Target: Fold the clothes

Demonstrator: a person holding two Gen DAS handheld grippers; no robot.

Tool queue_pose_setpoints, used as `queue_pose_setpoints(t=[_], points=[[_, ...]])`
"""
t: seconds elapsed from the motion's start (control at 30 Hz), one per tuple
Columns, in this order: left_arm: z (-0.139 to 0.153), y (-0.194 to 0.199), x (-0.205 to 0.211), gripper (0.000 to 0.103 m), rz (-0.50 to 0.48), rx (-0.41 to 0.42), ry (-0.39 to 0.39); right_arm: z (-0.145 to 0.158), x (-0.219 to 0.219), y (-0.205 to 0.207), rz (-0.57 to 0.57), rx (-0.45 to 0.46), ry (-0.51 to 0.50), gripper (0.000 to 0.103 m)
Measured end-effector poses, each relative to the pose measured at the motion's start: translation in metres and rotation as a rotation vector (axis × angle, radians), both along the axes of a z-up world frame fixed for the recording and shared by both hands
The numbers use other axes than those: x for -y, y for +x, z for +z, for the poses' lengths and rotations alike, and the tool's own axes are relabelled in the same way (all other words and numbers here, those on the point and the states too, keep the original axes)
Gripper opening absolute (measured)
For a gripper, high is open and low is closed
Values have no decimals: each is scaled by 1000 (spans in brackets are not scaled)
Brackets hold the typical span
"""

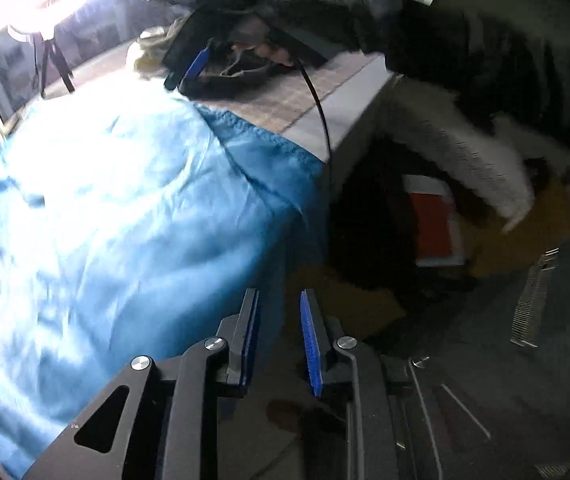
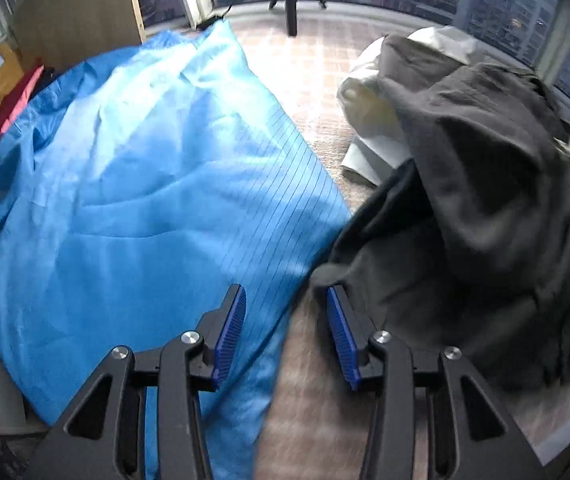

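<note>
Left claw point(image 1: 279, 336) jaws slightly apart, empty, hanging off the table point(image 1: 325, 128) edge. Right claw point(image 2: 285, 332) apart, empty, above bare table between both garments. Blue cloth point(image 2: 145, 184) at 10 o'clock, spread flat, likely one fold made. Dark clothes point(image 2: 485, 208) at 2 o'clock heaped, unfolded. Most folding left, I'd judge.

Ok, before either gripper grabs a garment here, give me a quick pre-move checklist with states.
1. Left gripper empty, jaws apart: ok.
2. Right gripper empty, jaws apart: ok.
3. Blue cloth spread over the table: ok, though wrinkled.
4. Dark grey garment within reach of the right gripper: ok, its edge lies beside the right finger.
5. Dark grey garment laid flat for folding: not ok, bunched in a heap.
6. White garment free to pick: cannot tell, partly under the grey one.
</note>
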State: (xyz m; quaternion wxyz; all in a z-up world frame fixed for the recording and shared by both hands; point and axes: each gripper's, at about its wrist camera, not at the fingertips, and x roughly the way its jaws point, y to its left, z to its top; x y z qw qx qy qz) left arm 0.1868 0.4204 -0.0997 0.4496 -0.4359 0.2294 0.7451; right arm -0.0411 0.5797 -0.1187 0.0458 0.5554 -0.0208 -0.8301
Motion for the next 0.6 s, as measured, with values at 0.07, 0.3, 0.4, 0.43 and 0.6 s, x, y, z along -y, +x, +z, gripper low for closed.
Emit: queue_pose_setpoints(t=[0.07, 0.3, 0.4, 0.43, 0.6], points=[[-10, -5, -15, 20, 45, -21, -20, -8, -6, -13, 16, 18, -39, 43], [-31, -15, -25, 20, 170, -71, -108, -13, -27, -27, 35, 25, -248, 40], [-32, -10, -27, 21, 204, -28, -59, -15, -30, -28, 63, 31, -262, 40], [-34, -7, -31, 22, 211, -31, -43, -18, -29, -30, 73, 45, -238, 40], [-45, -6, -60, 33, 259, -93, -49, -27, -27, -33, 71, 37, -204, 36]])
